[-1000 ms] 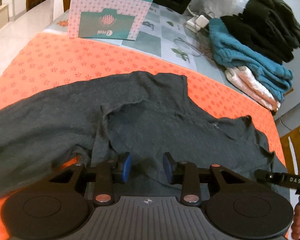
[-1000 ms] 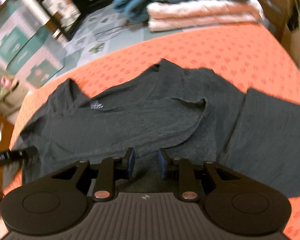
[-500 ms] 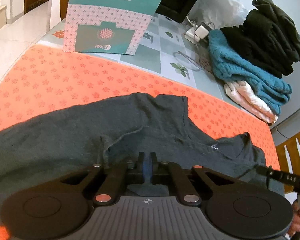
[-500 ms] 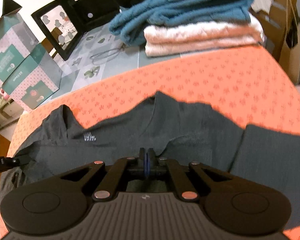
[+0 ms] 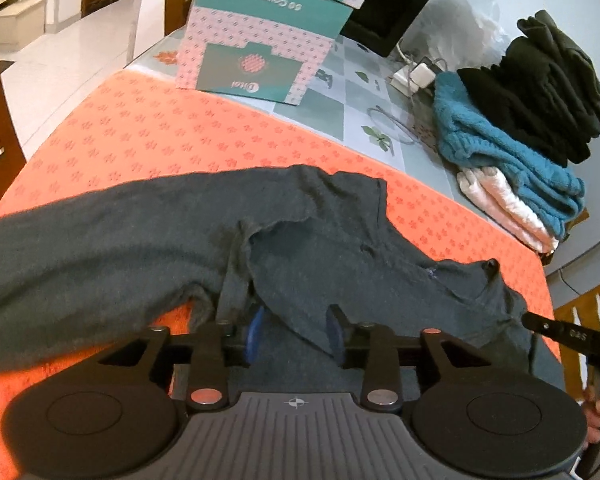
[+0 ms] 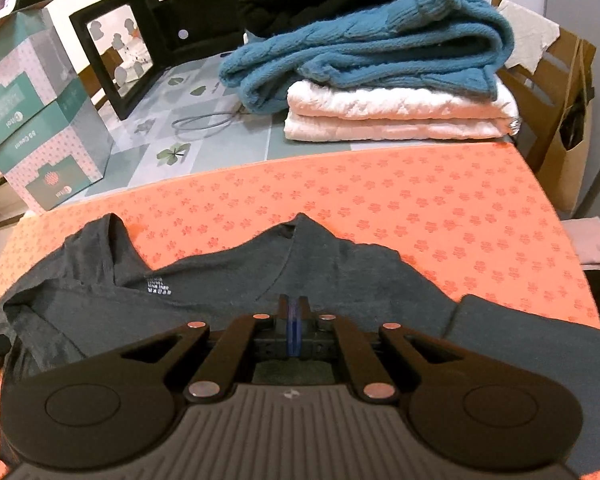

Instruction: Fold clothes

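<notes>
While the dark grey shirt [image 5: 308, 264] lies spread across the orange mat [image 5: 148, 140] on the tabletop [image 5: 356, 92], collar toward the right end in the left wrist view and one flap of cloth already turned over its middle, both tools sit low at its near edge. The left gripper [image 5: 294, 334] has its blue-padded fingers [image 5: 255, 330] parted, with a fold of the shirt's near edge lying between them and nothing pinched. The right gripper [image 6: 293, 330] has its fingers pressed together; they appear to be clamped on the shirt's near hem, though the cloth between the pads is too thin to make out for certain (the printed neck label [image 6: 157, 286] sits just beyond, to the left). To fold well from here, I judge the left fingers should close on the same edge the right ones hold, taking only the layers meant to travel, so both ends rise level and the fold line runs straight. Lifting low and carrying evenly would keep the loose sleeve at the far left from dragging. Farther back, a stack of folded knits [image 6: 380, 64] rests at the far right, with a patterned carton [image 5: 260, 40] at the far left.
</notes>
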